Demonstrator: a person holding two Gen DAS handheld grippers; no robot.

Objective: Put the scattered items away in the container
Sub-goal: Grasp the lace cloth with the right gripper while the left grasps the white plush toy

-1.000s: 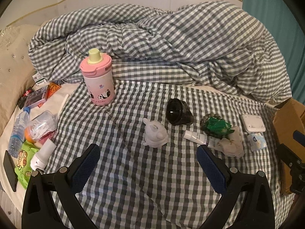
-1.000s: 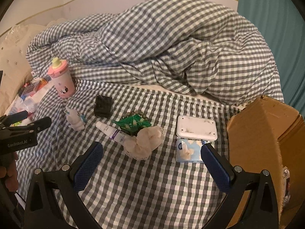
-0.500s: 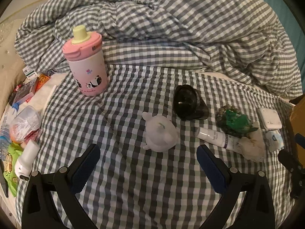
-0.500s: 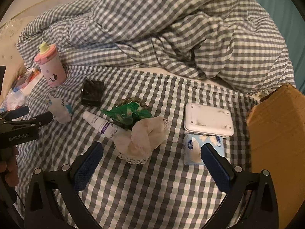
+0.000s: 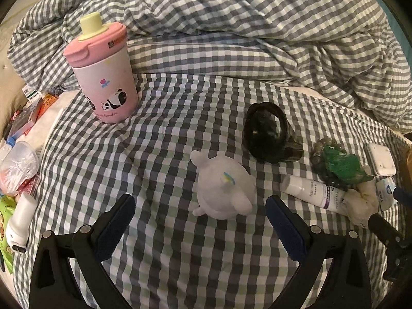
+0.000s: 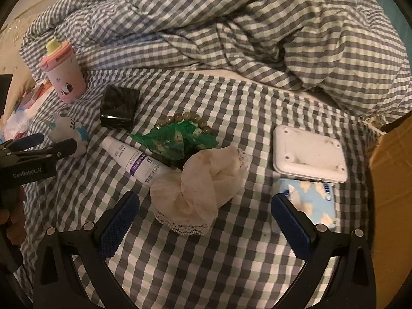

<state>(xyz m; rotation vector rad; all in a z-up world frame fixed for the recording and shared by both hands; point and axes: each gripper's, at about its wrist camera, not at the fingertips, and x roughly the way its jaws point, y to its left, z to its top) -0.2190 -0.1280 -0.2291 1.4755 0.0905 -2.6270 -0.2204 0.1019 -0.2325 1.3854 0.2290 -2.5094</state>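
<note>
My left gripper (image 5: 198, 219) is open and empty, just short of a white plush toy (image 5: 225, 184) lying on the checked bedsheet. Beyond it lie a black holder (image 5: 267, 132), a pink panda bottle (image 5: 103, 69), a white tube (image 5: 311, 190) and a green wrapper with a bead bracelet (image 5: 340, 164). My right gripper (image 6: 206, 224) is open and empty, just short of a cream scrunchie (image 6: 198, 185). Near it lie the tube (image 6: 136, 161), the green wrapper (image 6: 177, 139), a white case (image 6: 309, 153) and a blue tissue pack (image 6: 311, 200). The cardboard box (image 6: 391, 180) stands at the right.
A bunched checked duvet (image 5: 244, 25) fills the back of the bed. Snack packs, a water bottle and a white bottle (image 5: 20, 221) lie along the left edge. The left gripper shows in the right wrist view (image 6: 43, 146) beside the plush toy (image 6: 68, 134).
Both grippers have moved forward and down toward the bed: the left toward the plush toy, the right toward the scrunchie. Both stay open. No item has moved.
</note>
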